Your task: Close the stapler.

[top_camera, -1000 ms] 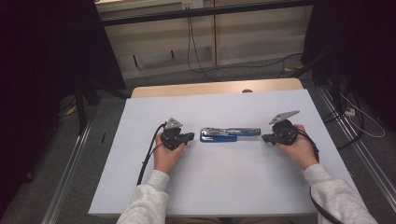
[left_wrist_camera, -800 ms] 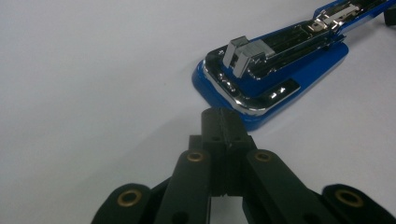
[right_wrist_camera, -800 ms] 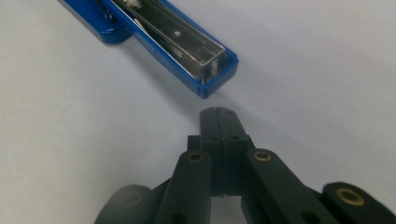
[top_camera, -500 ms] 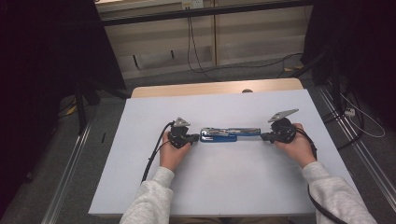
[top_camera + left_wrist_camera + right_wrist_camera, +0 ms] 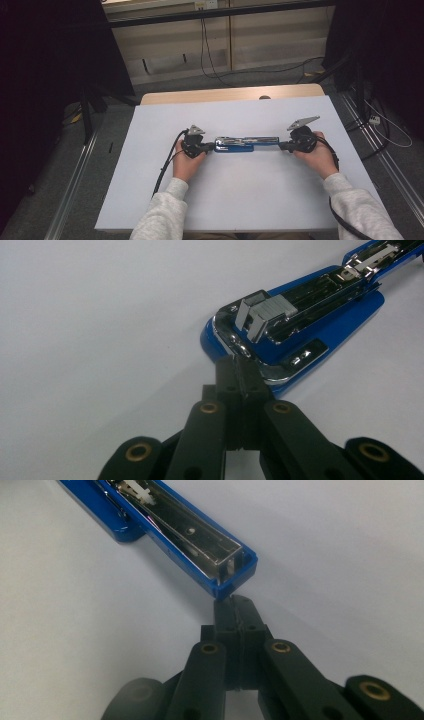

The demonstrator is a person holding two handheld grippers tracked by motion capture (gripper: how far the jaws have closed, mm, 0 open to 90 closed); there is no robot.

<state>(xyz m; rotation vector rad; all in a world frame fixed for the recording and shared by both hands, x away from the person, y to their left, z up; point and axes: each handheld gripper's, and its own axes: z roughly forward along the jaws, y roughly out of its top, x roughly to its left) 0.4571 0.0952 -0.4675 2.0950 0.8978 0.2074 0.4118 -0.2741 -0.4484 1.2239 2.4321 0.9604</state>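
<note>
A dim room with dark curtains at both sides and pale wall panels behind frames a rectangular surface (image 5: 150, 165) covered in smooth, matte white sheeting; a strip of light wood shows along its far edge. Loose cables lie on the grey floor (image 5: 60, 175) beyond it.

In the middle of the surface lies a stapler (image 5: 246, 144), opened out flat into one long, narrow line that runs from side to side. Its plastic shell is glossy blue; the metal inside is bright chrome. In the left gripper view the rounded blue base end carries a polished, curved chrome plate with a small grey block of staples sitting in the channel above it. In the right gripper view the other end is squared off: a blue plastic trough with a shiny steel magazine rail down its length and a white plastic piece farther along.

The left gripper (image 5: 207, 147), matte black with brass-coloured rivets at its linkage joints and a grey three-cornered plate on top, points at the stapler's rounded end. Its jaws are clenched together with nothing between them, and their tips touch the chrome rim of the base.

The right gripper (image 5: 285, 145), of the same black build, points at the squared end from the opposite side. Its jaws are likewise pressed tight on themselves, empty, with the tips right against the blue end wall. Grey knitted sleeves (image 5: 165, 215) cover both forearms, and a black cable trails from each gripper.
</note>
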